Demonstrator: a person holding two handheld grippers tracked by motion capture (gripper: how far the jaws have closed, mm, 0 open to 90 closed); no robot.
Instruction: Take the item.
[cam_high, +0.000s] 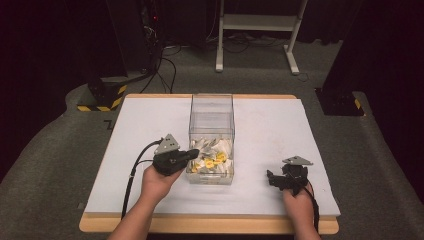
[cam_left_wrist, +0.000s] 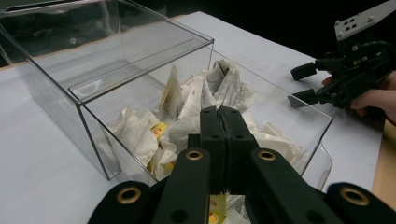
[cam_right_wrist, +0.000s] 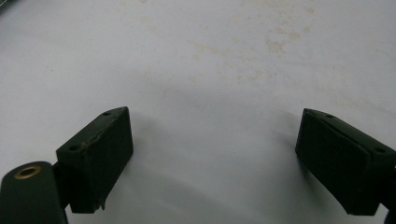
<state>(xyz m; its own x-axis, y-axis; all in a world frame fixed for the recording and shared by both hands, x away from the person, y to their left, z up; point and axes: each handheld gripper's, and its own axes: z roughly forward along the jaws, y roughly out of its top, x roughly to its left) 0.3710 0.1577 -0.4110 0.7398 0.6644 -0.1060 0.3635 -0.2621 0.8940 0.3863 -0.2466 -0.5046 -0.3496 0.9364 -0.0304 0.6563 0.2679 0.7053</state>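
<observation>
My left gripper (cam_left_wrist: 219, 116) hangs over the clear box (cam_high: 211, 131), jaws pressed together; I cannot tell whether they pinch a tea bag (cam_left_wrist: 182, 100). My right gripper (cam_right_wrist: 212, 163) rests on the desk (cam_high: 270, 125), jaws spread, with stains visible up close.

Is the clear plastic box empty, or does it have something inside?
Not empty. The clear plastic box holds a heap of white tea bag packets, some with yellow labels, piled at its near end.
</observation>
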